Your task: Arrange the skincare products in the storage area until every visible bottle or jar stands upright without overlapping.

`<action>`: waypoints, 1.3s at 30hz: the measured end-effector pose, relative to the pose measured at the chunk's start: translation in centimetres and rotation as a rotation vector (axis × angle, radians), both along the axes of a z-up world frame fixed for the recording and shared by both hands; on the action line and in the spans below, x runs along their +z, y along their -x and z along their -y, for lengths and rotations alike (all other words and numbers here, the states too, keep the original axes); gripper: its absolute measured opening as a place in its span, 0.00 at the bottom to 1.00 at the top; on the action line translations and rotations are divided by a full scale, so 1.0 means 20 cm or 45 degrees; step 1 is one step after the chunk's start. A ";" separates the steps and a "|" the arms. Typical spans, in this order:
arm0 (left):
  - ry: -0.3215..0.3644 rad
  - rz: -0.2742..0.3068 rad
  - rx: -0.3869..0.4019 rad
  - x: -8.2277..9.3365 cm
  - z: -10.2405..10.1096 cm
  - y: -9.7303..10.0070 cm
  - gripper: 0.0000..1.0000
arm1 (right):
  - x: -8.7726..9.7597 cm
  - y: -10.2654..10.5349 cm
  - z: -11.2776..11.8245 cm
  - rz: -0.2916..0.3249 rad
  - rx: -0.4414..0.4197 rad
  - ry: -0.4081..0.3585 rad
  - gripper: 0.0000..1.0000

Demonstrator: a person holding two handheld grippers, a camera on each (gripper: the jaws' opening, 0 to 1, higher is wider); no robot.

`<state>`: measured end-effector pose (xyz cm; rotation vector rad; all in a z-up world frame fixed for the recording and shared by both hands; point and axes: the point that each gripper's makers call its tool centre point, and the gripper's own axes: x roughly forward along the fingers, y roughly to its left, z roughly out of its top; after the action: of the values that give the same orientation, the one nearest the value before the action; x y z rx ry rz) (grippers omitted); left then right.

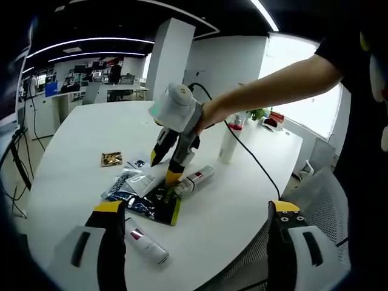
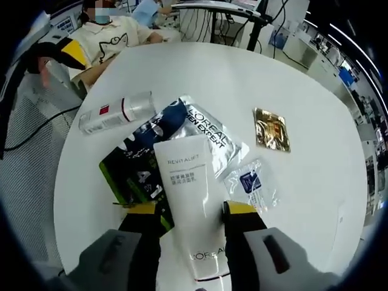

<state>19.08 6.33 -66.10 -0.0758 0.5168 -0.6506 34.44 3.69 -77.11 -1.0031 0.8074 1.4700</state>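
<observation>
The step in hand looks like picking up the white squeeze tube printed REVITALIFT (image 2: 185,200), which lies flat on the round white table (image 2: 303,79). In the right gripper view the right gripper (image 2: 189,213) has its yellow-tipped jaws apart, one on each side of the tube's body; whether the pads already touch it I cannot tell. The tube rests over a dark green sachet (image 2: 130,176) at its 9 o'clock and a silver sachet printed L'OREAL MEN EXPERT (image 2: 209,136) at its 12 o'clock. A small clear sachet with a blue label (image 2: 251,183) sits at 3 o'clock, a gold foil sachet (image 2: 271,129) at 2 o'clock.

A white bottle with a red mark (image 2: 115,113) lies on its side at 10 o'clock, well apart from the tube. In the left gripper view the left gripper (image 1: 197,221) hangs with jaws wide apart, holding nothing, above another toppled white bottle with a red band (image 1: 147,242).

Next, the jaws need to close squarely on the tube, lift it clear of the sachets, and turn it upright onto bare table.
</observation>
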 end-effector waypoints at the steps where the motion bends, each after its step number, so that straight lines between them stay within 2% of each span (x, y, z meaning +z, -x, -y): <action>1: -0.001 -0.001 -0.001 0.00 0.00 0.00 0.90 | 0.00 0.00 0.00 0.000 0.007 -0.003 0.40; 3: -0.001 -0.003 -0.001 0.00 0.00 0.00 0.90 | 0.00 -0.02 -0.01 0.021 0.022 -0.035 0.35; 5: 0.000 -0.005 -0.002 0.00 0.00 0.00 0.90 | 0.00 -0.01 0.00 0.005 0.048 -0.045 0.34; 12: 0.001 -0.006 -0.001 0.00 0.00 0.00 0.90 | 0.02 0.01 -0.01 0.053 0.083 -0.055 0.32; 20: 0.015 -0.001 0.026 0.02 -0.02 -0.02 0.89 | 0.06 -0.04 0.01 0.106 0.045 -0.122 0.31; 24: 0.016 0.007 0.035 0.04 -0.02 -0.03 0.89 | 0.12 -0.05 0.04 0.155 -0.020 -0.198 0.30; 31: 0.034 0.045 0.045 0.11 0.00 -0.07 0.88 | 0.23 -0.08 0.05 0.178 -0.153 -0.328 0.30; 36: 0.036 0.074 0.053 0.16 0.00 -0.09 0.87 | 0.35 -0.08 0.08 0.198 -0.278 -0.445 0.30; 39: 0.038 0.088 0.058 0.19 0.00 -0.10 0.87 | 0.39 -0.07 0.08 0.214 -0.306 -0.492 0.30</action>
<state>21.12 6.35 -62.36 -0.0931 0.4377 -0.6143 35.93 2.03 -69.22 -0.6989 0.4785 1.2536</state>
